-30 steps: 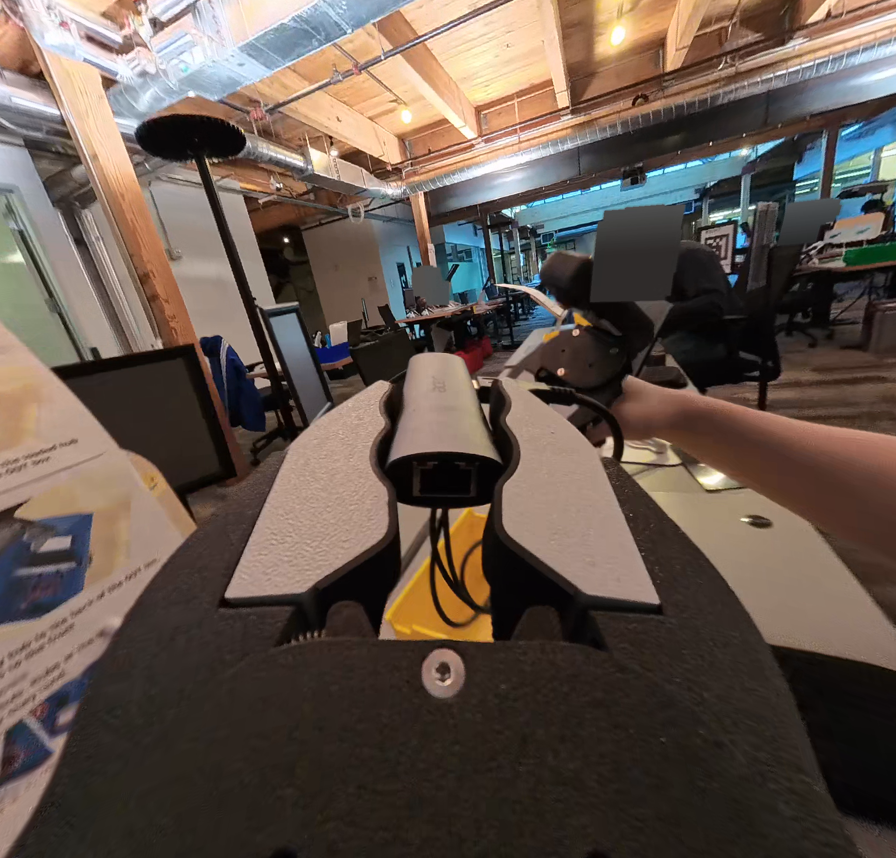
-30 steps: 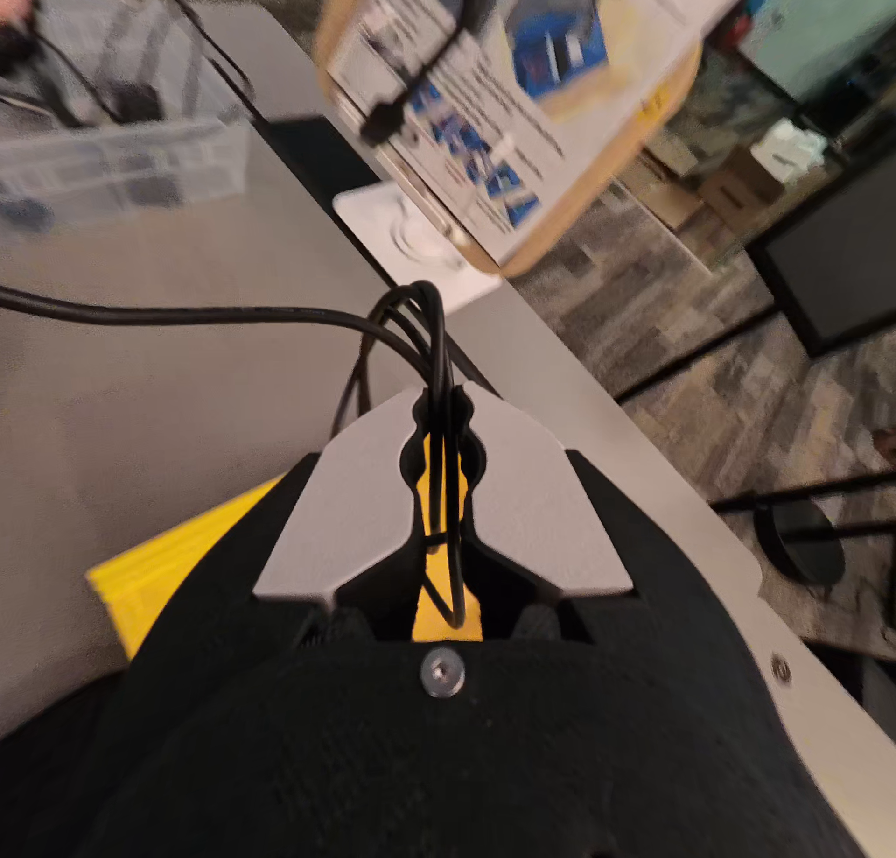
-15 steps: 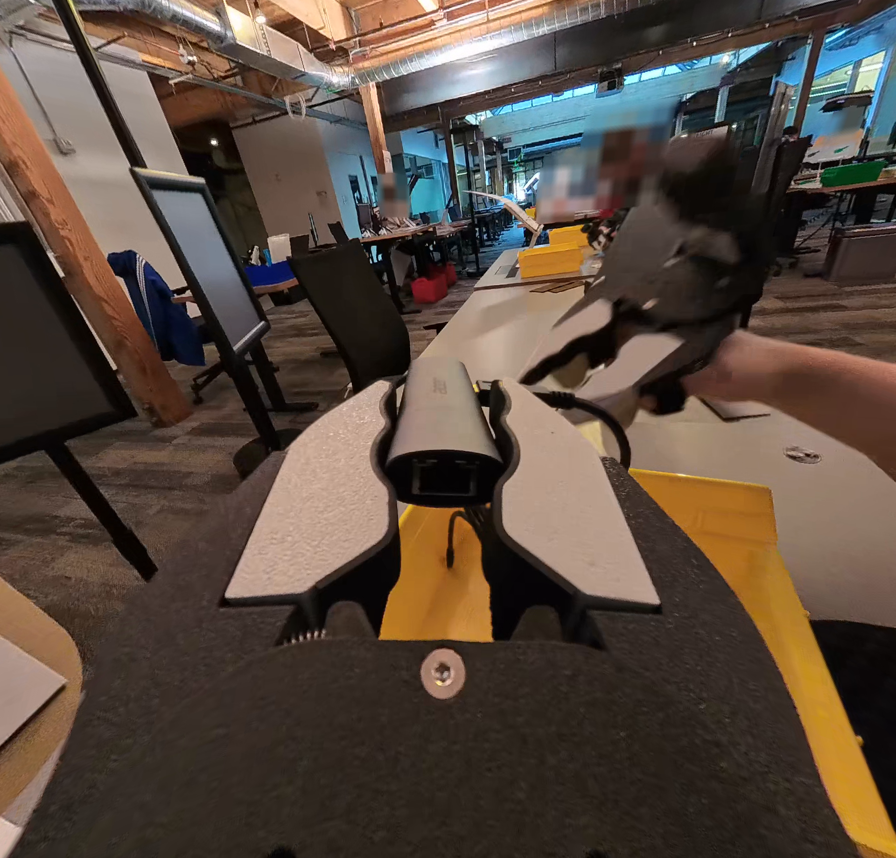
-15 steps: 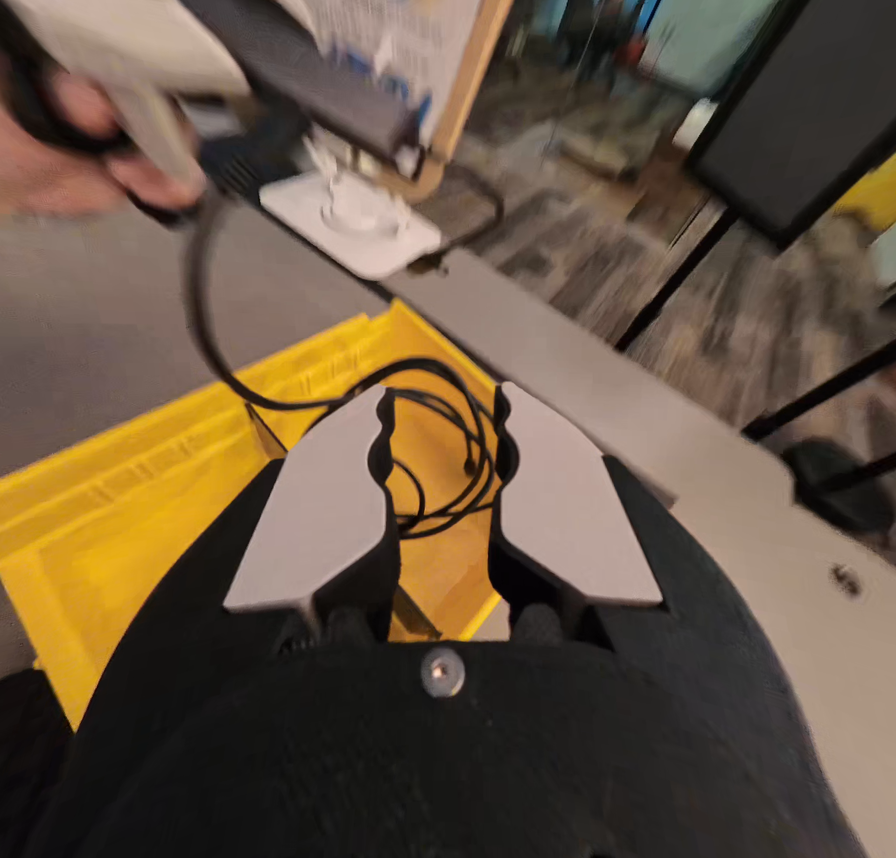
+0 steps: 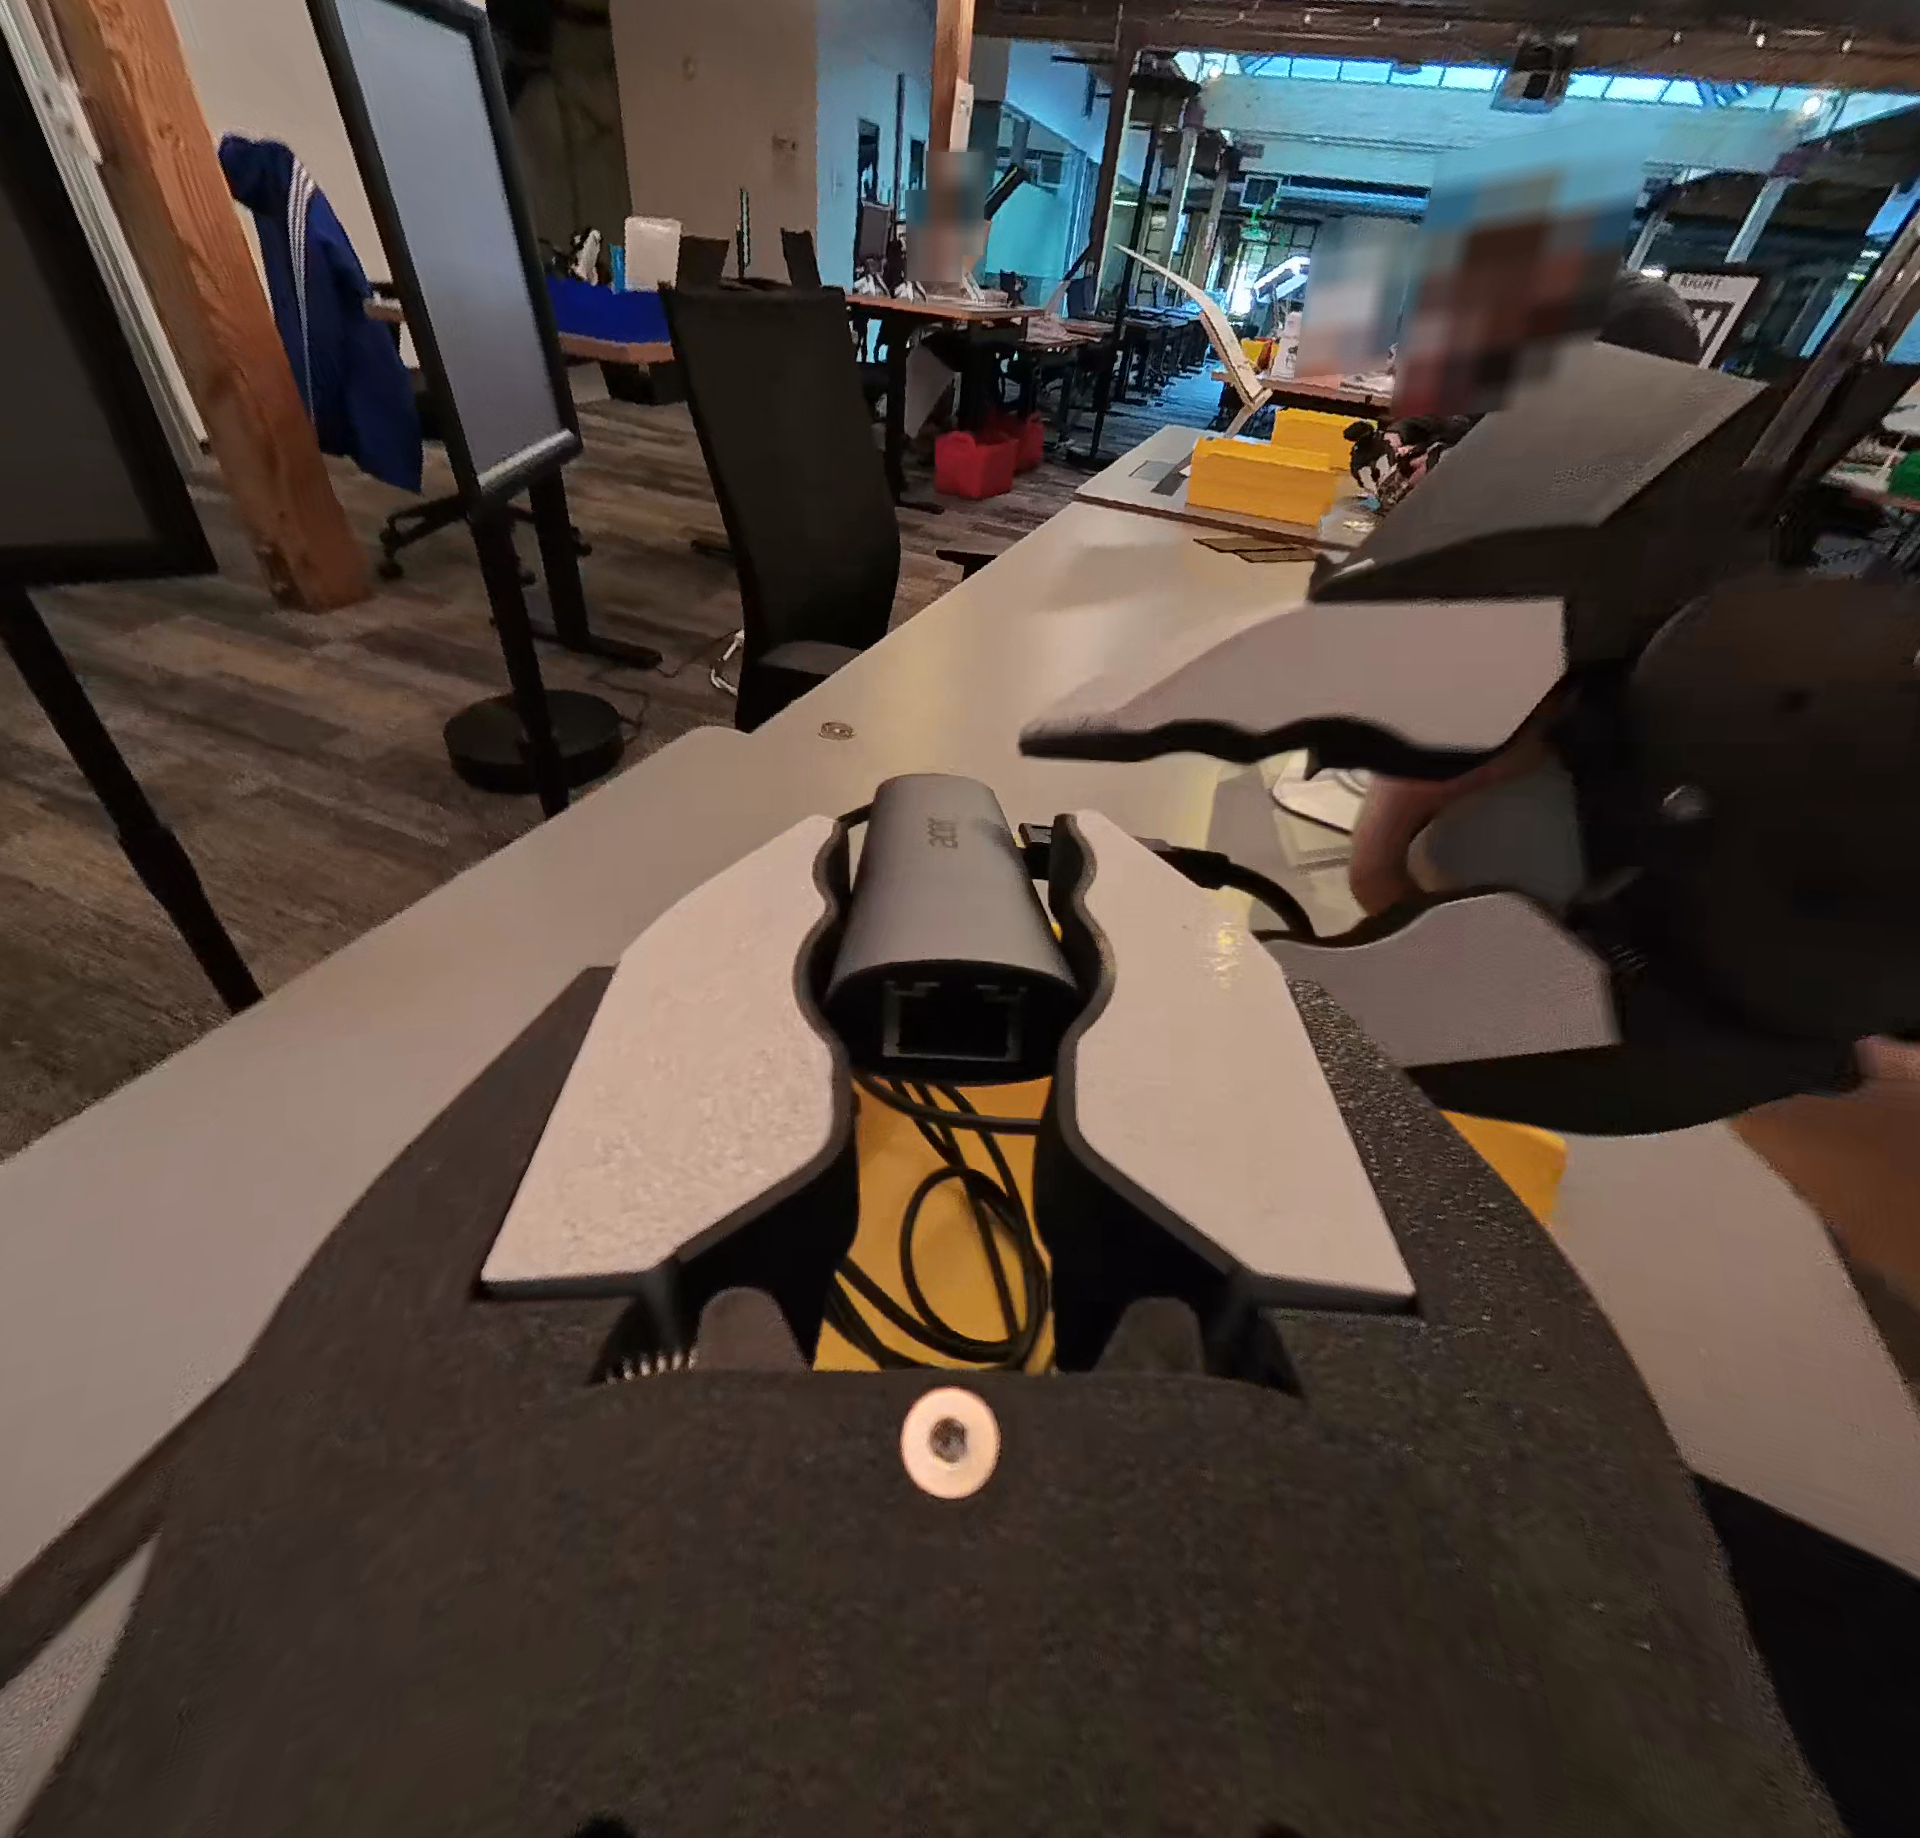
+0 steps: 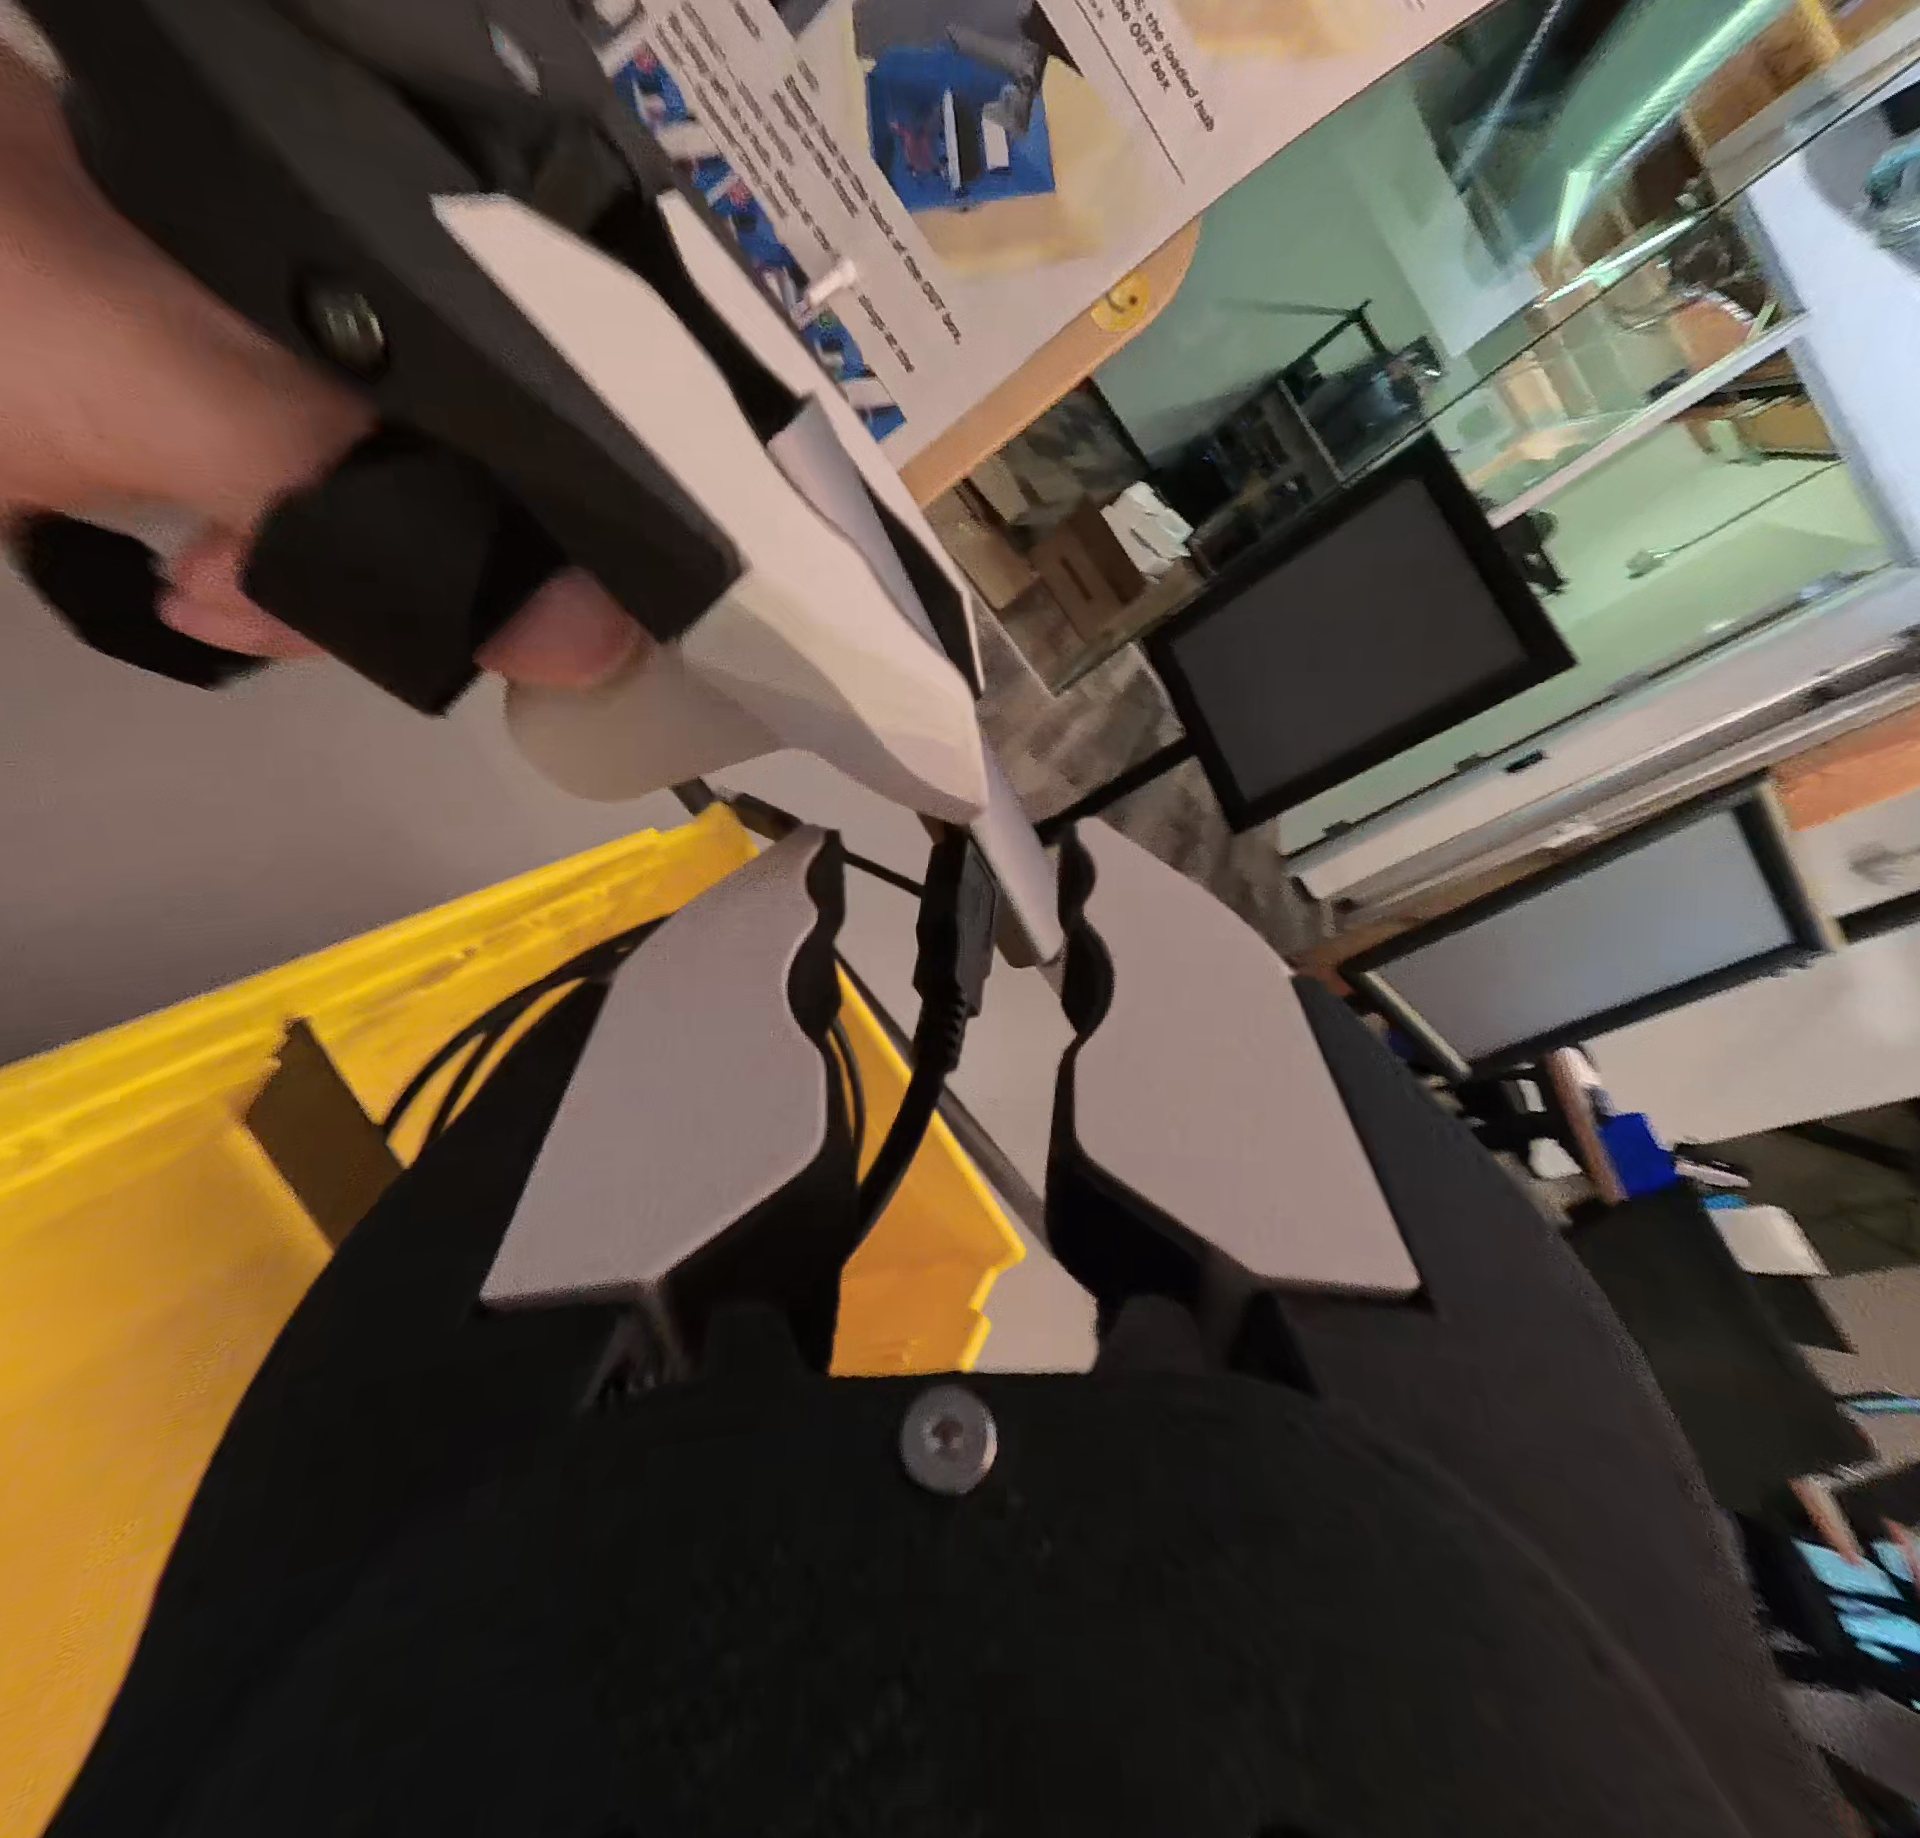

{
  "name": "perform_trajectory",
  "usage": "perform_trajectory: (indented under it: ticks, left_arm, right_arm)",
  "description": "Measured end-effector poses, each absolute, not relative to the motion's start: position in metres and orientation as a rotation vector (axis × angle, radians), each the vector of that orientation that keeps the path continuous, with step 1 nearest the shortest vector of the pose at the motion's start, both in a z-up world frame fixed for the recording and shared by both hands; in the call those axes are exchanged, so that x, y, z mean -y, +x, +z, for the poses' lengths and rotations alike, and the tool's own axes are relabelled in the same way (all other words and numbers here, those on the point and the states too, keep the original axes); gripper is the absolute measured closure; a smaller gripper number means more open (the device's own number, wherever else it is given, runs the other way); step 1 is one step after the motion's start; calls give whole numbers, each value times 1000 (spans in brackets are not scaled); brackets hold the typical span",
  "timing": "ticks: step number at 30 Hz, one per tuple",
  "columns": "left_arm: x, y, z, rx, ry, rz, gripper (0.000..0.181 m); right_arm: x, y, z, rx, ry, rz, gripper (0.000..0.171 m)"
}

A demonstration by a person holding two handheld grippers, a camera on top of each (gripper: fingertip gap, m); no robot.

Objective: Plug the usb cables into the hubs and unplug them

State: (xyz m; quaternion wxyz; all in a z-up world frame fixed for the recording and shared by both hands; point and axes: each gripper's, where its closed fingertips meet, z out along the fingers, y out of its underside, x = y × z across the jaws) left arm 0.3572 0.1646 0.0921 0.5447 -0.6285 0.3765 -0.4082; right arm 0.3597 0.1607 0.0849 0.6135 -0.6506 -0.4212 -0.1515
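Observation:
My left gripper [image 5: 951,832] is shut on a grey hub [image 5: 951,926], held above a yellow bin [image 5: 1507,1160] on the grey table [image 5: 1091,583]. A black USB cable [image 5: 1226,874] is plugged into the hub's right side and loops down into the bin. My right gripper [image 5: 1153,843] is open, close to the right of the hub. In the right wrist view my right gripper [image 6: 945,843] is open around the black USB plug [image 6: 961,915] without touching it. The left gripper [image 6: 790,583] comes in from the upper left, above the yellow bin [image 6: 260,1217].
A coil of black cable [image 5: 966,1258] lies in the bin. An instruction board [image 6: 1039,74] stands at the table's edge. Dark screens on stands [image 5: 436,261] and a black chair [image 5: 800,500] are on the floor to the left. More yellow bins [image 5: 1262,479] sit farther along the table. Less than 4 cm separates the two grippers' tips.
My right gripper has let go of the cable bundle, opened, and moved up to the plug at the hub. My left gripper has tilted downward, still holding the hub.

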Motion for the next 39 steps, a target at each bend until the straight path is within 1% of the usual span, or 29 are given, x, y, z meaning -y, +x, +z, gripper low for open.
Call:
perform_trajectory:
  ticks: [2,3,4,10,15,17,19,23,25,29,35,36,38,39]
  left_arm:
    - [-164,357,92,-870,-1526,-978,145]
    - [-165,357,91,-863,-1540,-977,145]
    - [-164,358,91,-860,-1540,-995,145]
    - [-161,363,85,-828,-1569,-1233,141]
    - [-160,368,72,-885,-1566,-1231,141]
    - [-162,361,77,-869,-1550,-1227,134]
    - [-167,346,86,-833,-1534,-1204,128]
    - [-171,300,107,-779,-1492,-1116,131]
    - [-166,278,115,-767,-1476,-1107,133]
    - [-150,239,127,-744,-1435,-1065,136]
    - [-113,200,136,-745,-1382,-1020,137]
    - [-107,195,136,-751,-1385,-1013,136]
    - [-96,186,135,-766,-1394,-989,136]
    - [-91,182,135,-772,-1395,-969,136]
  right_arm:
    - [-165,367,82,944,-1492,-418,143]
    - [-164,367,82,930,-1489,-407,155]
    - [-163,366,79,926,-1498,-381,157]
    - [-162,371,66,1000,-1560,-435,159]
    - [-163,377,53,1093,-1610,-462,160]
    - [-165,384,41,1136,-1664,-478,160]
    - [-167,392,24,1190,-1734,-491,160]
    - [-176,414,-12,1264,-1918,-498,159]
    - [-183,419,-21,1277,-1971,-504,158]
    - [-195,414,-36,1328,-2054,-490,156]
    - [-193,409,-85,1531,-2181,-524,153]
    - [-194,408,-90,1528,-2193,-526,152]
    - [-194,402,-92,1507,-2202,-476,157]
    - [-194,401,-92,1484,-2217,-448,156]
